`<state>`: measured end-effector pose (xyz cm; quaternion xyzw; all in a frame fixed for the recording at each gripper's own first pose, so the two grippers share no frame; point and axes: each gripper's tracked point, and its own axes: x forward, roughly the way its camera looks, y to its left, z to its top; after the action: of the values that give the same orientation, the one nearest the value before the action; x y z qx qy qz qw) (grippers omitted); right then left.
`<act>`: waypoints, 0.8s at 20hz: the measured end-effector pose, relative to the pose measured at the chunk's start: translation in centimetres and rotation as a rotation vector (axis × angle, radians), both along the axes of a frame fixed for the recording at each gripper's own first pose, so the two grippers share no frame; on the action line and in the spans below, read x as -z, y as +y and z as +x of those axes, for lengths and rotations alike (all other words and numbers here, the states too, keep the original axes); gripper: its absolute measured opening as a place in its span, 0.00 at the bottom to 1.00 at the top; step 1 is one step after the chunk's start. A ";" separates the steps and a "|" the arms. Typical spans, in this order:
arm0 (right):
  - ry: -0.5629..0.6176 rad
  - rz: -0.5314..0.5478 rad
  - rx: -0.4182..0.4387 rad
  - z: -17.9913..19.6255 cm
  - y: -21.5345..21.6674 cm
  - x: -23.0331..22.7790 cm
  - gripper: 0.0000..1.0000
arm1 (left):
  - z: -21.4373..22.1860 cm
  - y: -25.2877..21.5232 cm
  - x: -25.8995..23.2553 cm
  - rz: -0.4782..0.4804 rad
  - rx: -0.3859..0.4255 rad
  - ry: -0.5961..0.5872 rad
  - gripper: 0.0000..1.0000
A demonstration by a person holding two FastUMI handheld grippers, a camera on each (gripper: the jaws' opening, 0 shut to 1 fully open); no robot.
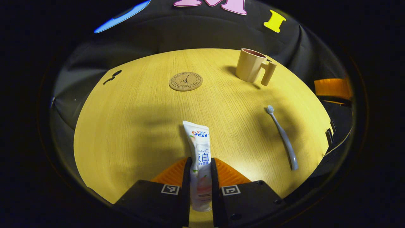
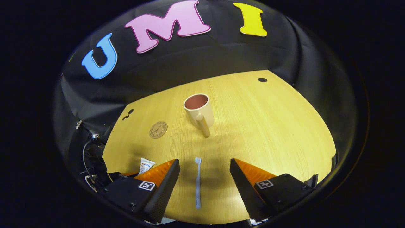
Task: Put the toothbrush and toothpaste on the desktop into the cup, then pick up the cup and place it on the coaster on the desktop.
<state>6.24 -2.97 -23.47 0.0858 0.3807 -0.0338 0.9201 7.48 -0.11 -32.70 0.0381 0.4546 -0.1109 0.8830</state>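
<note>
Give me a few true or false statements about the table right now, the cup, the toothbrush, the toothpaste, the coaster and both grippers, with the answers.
1. The left gripper has its fingers closed on the toothpaste. True.
2. The toothbrush stands in the cup. False: it lies flat on the table, between the open fingers of the right gripper.
3. The cup sits on the coaster. False: it stands on bare table, apart from the coaster.
4. The cup is upright and looks empty. True.
5. The right gripper grips the cup handle. False: it is open and short of the cup.
</note>
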 end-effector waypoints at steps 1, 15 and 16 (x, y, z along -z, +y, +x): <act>0.021 -0.020 0.010 -0.2 0.2 0.5 0.98 | -0.2 -0.1 -0.3 -0.019 0.010 -0.002 0.34; 0.291 -0.121 0.094 -2.3 2.0 9.8 0.98 | -6.0 3.4 -6.8 -0.221 -0.009 -0.106 0.33; 0.292 -0.135 0.085 -2.3 2.0 9.9 0.98 | -6.5 3.6 -6.6 -0.217 -0.001 -0.103 0.33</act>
<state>3.97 -0.96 -33.41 0.0339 0.5032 -0.1105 0.8564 0.97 3.48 -26.05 -0.0520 0.3940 -0.1570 0.9041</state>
